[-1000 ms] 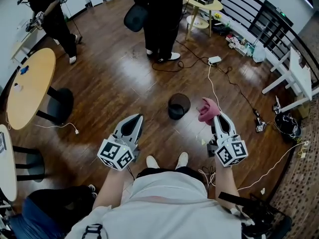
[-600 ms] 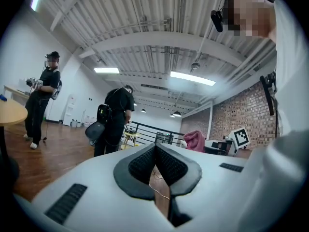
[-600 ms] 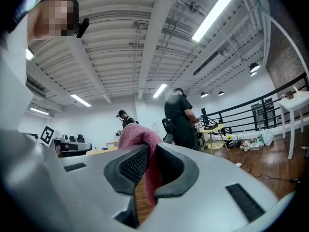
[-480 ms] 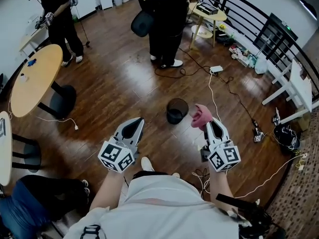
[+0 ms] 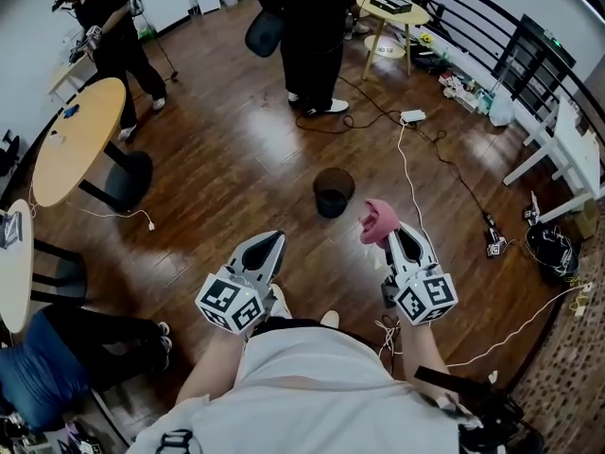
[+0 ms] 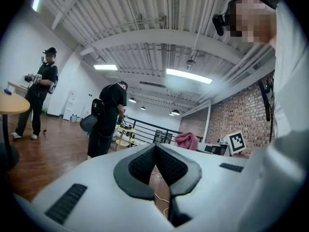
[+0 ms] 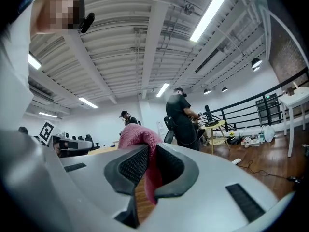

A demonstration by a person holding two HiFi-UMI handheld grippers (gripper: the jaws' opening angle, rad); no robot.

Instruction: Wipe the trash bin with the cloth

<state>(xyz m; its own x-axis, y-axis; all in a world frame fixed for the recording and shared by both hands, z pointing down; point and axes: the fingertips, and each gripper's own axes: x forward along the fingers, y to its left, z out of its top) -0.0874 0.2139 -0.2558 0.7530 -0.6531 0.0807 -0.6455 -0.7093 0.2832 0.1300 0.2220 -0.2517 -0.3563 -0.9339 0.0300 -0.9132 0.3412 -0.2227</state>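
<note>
A small black trash bin (image 5: 331,190) stands on the wooden floor ahead of me. My right gripper (image 5: 389,232) is shut on a pink cloth (image 5: 379,220), held just right of the bin and nearer to me. In the right gripper view the pink cloth (image 7: 141,138) bulges above the closed jaws and hangs down between them. My left gripper (image 5: 272,242) is shut with nothing in it, left of the cloth and short of the bin. Its jaws (image 6: 155,151) meet at the tips in the left gripper view, where the cloth (image 6: 186,140) shows beyond them.
A person in black (image 5: 312,26) stands beyond the bin, another (image 5: 113,41) at far left by an oval wooden table (image 5: 76,140). White cables (image 5: 416,173) run over the floor at right. A railing (image 5: 492,26), a round yellow side table (image 5: 392,12) and white furniture (image 5: 567,149) line the right.
I have stepped back a little; the bin now lies farther from both grippers. The cloth stays gripped in the right gripper, and the left gripper stays shut.
</note>
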